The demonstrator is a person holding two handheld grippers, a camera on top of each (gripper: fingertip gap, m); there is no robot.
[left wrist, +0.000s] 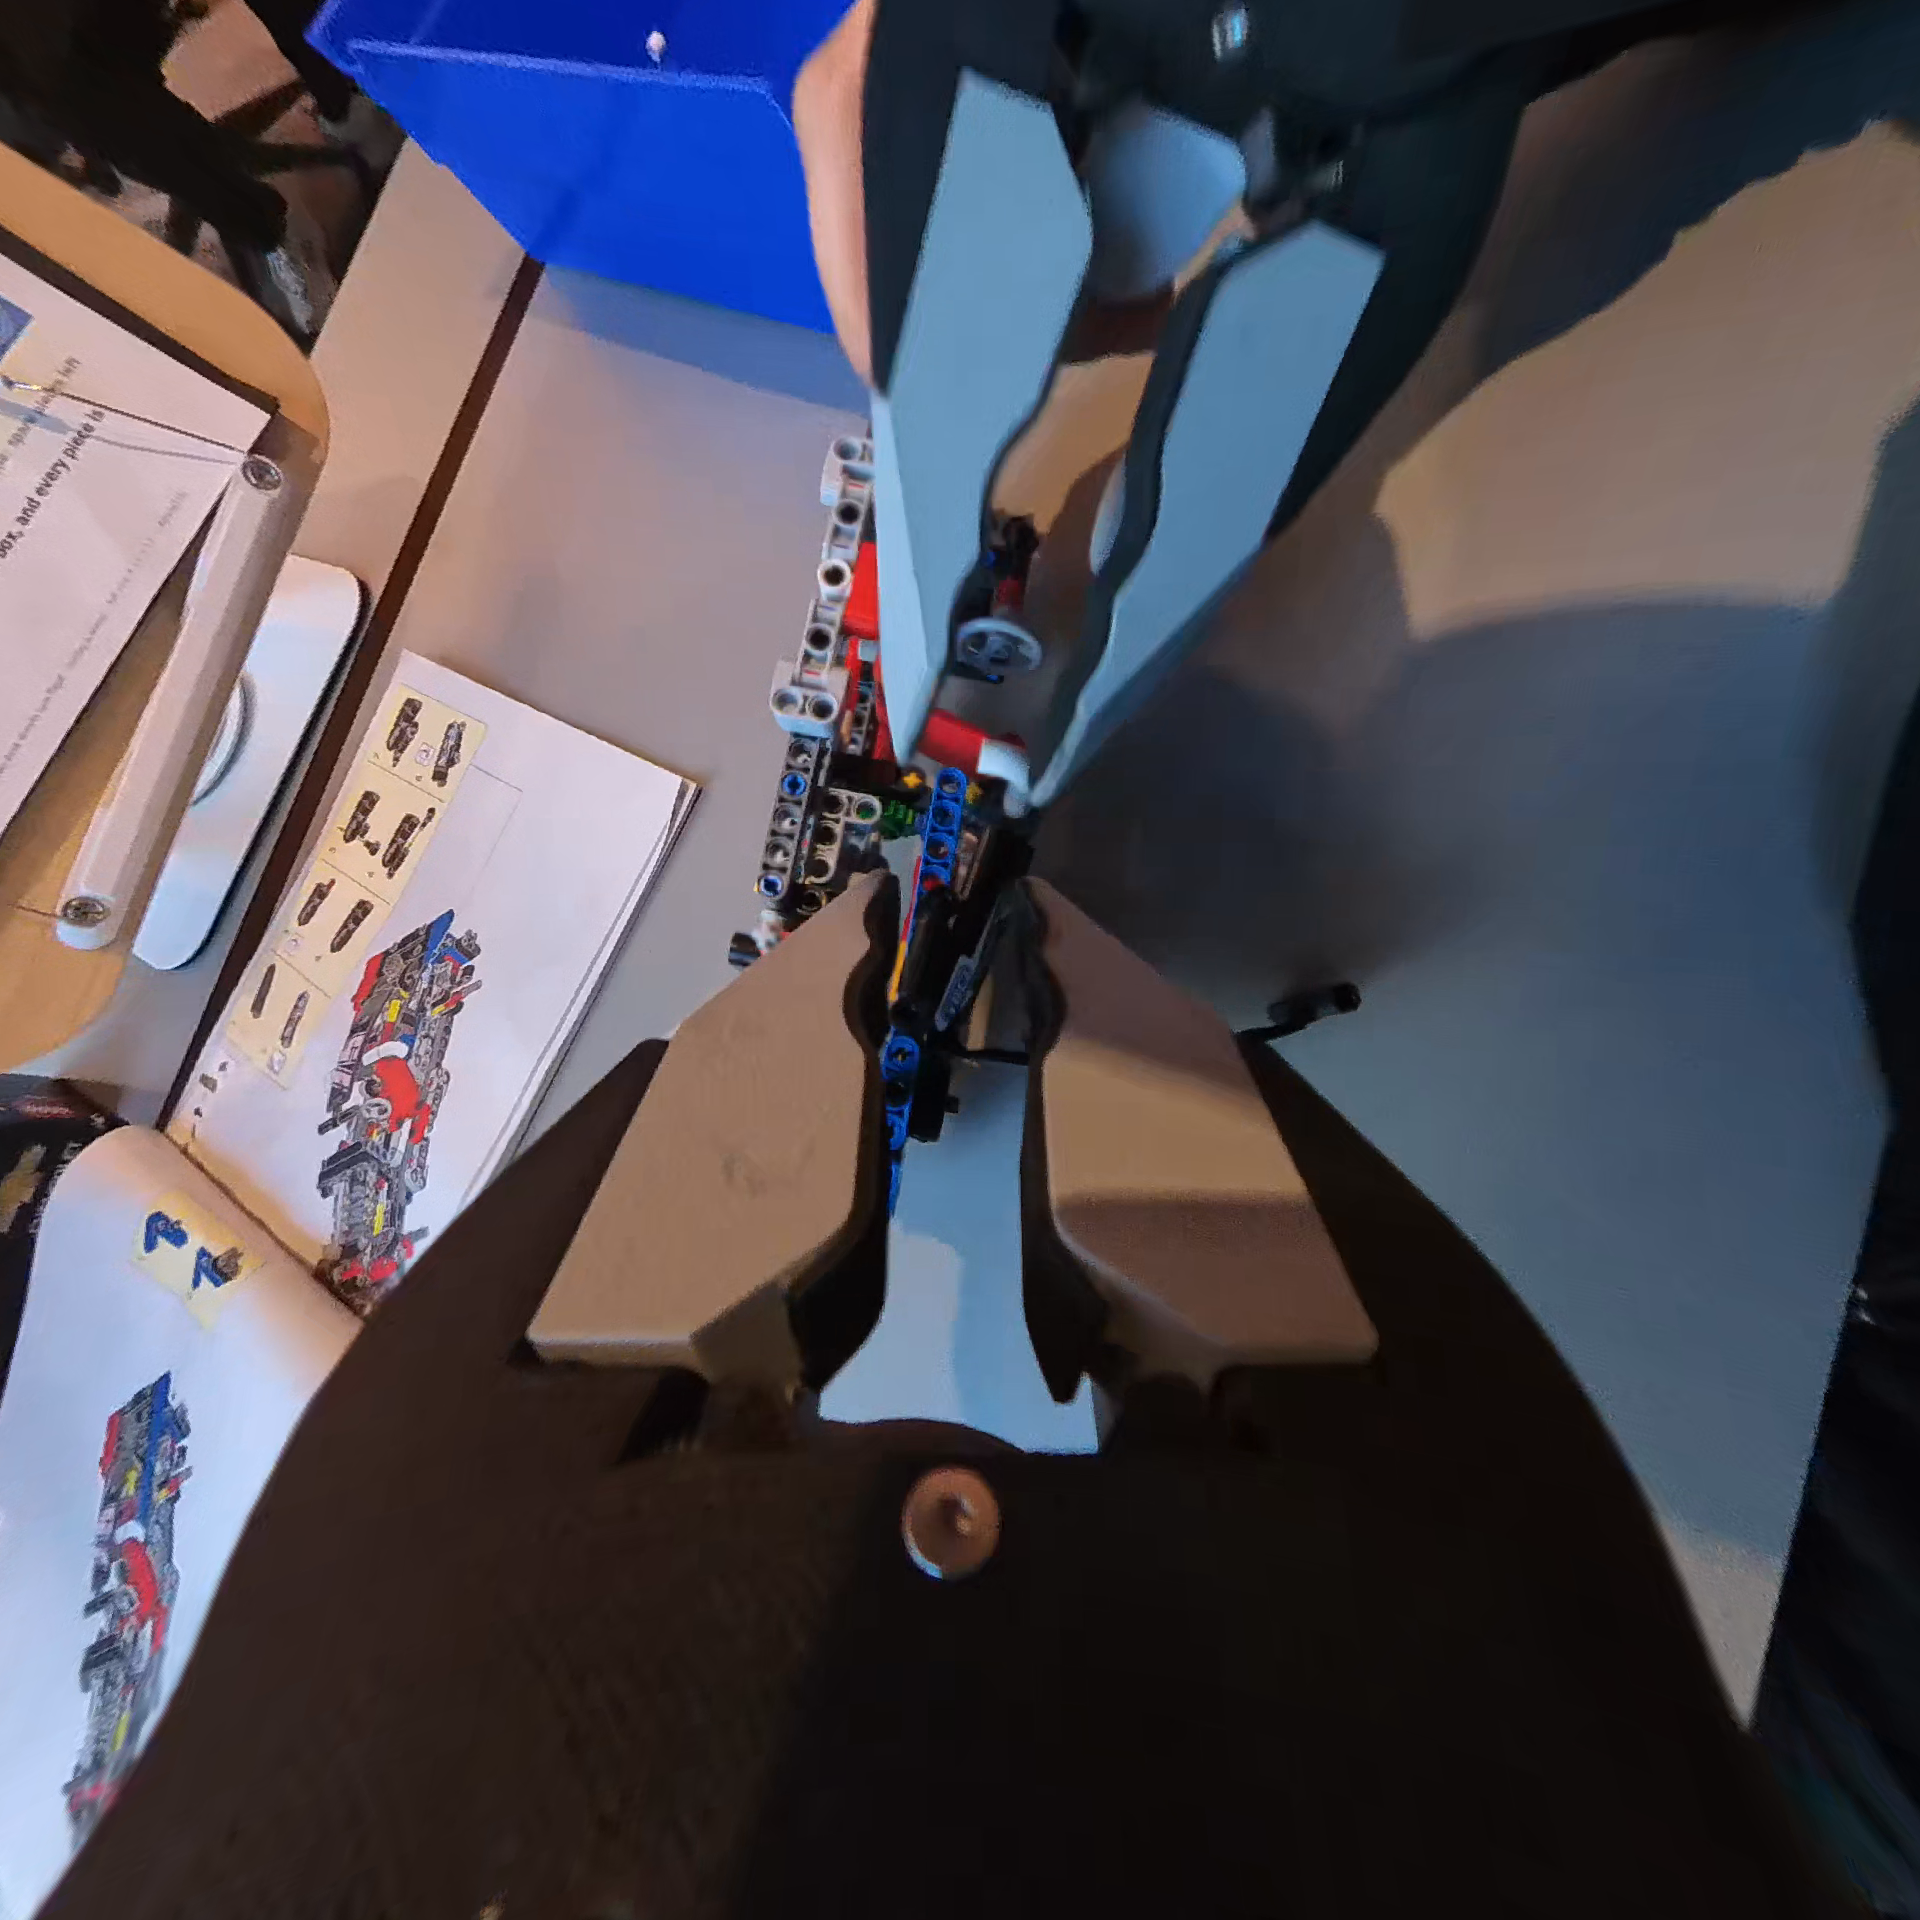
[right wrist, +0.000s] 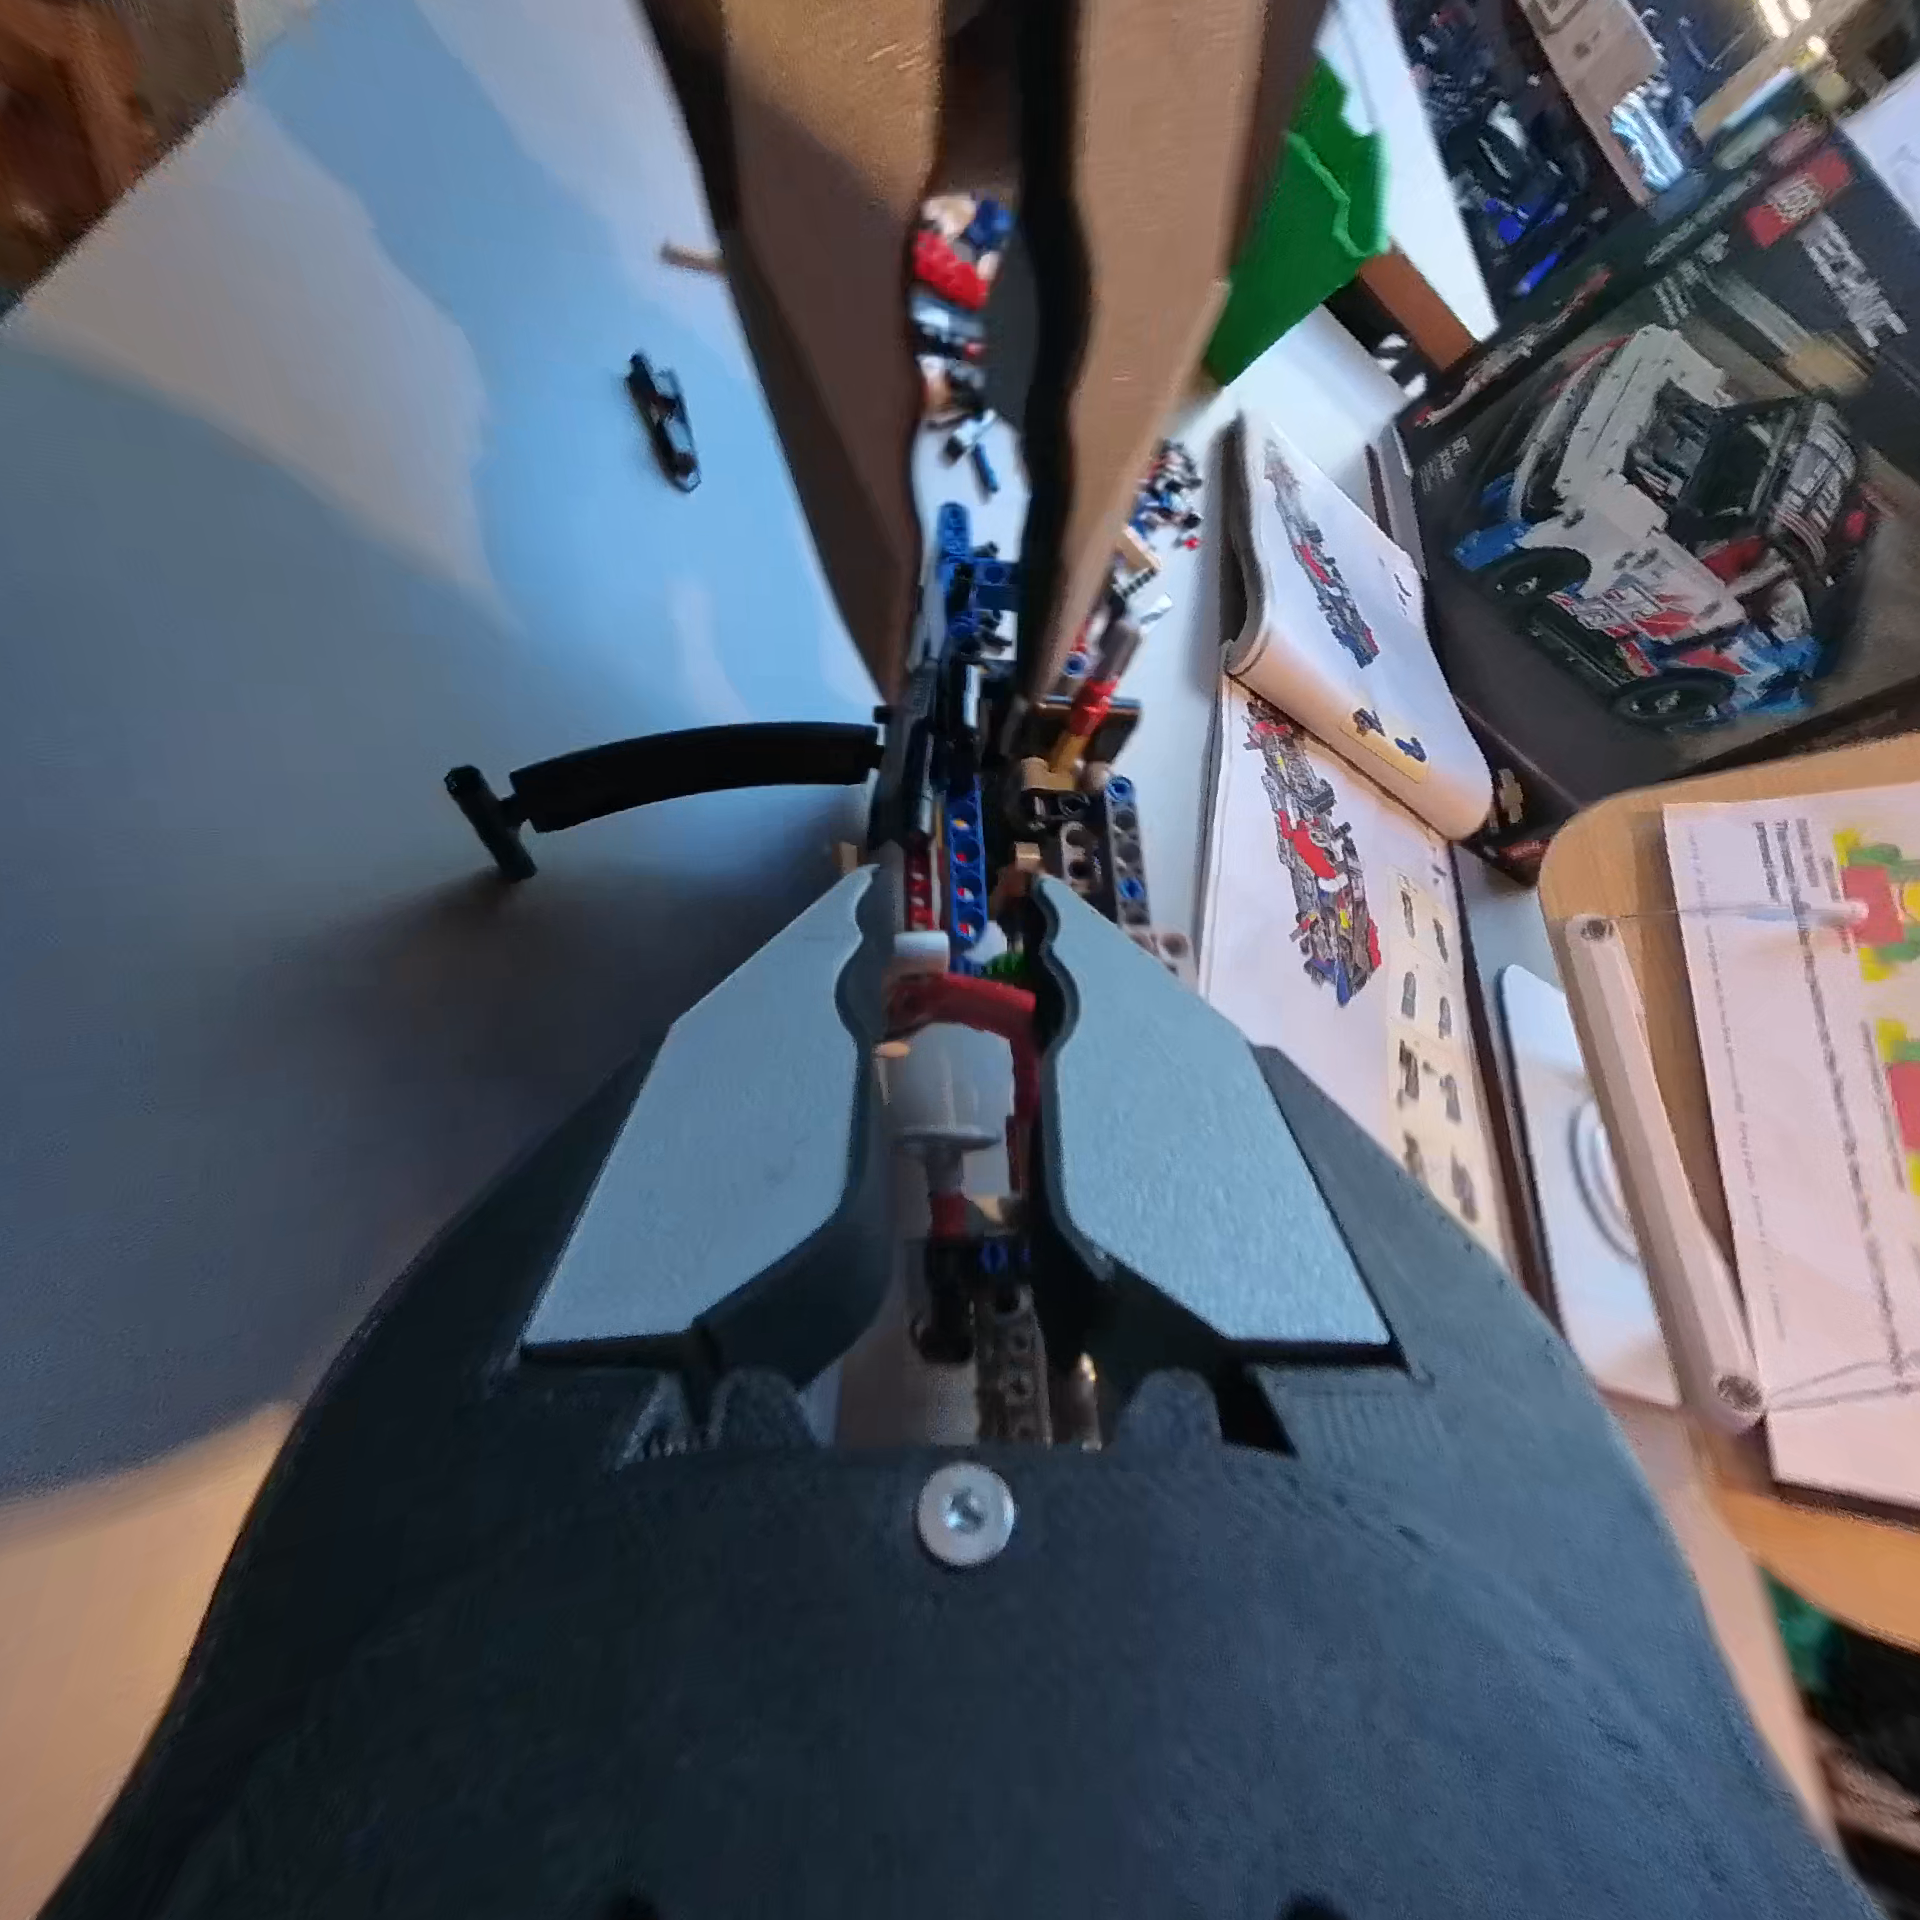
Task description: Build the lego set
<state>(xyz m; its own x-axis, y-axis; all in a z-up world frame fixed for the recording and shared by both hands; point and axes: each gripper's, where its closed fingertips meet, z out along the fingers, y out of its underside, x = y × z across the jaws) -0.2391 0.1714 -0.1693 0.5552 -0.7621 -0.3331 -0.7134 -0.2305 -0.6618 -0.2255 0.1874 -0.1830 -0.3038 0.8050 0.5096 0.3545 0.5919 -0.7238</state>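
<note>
The Lego assembly (left wrist: 831, 665), a long frame of grey, black, blue and red beams, lies on the white table (left wrist: 1558, 935). My left gripper (left wrist: 956, 888), with tan fingers, is shut on its black and blue end (left wrist: 935, 987). My right gripper (right wrist: 954, 888), with grey fingers, comes from the opposite side and is shut on a red and white part (right wrist: 961, 1003) of the same assembly; it also shows in the left wrist view (left wrist: 971, 774). A curved black piece (right wrist: 675, 769) sticks out sideways from the assembly.
The open instruction booklet (left wrist: 468, 935) lies beside the assembly. A blue bin (left wrist: 623, 135) stands behind it. A green bin (right wrist: 1299, 229), loose pieces (right wrist: 956, 260), the set's box (right wrist: 1662, 520) and a wooden board with a sheet (right wrist: 1766, 1091) are nearby. A small black part (right wrist: 665, 426) lies alone. The tips of both grippers are at nearly the same place. Between my right fingertips and the curved black piece (right wrist: 675, 769) there is roughly 7 centimetres.
</note>
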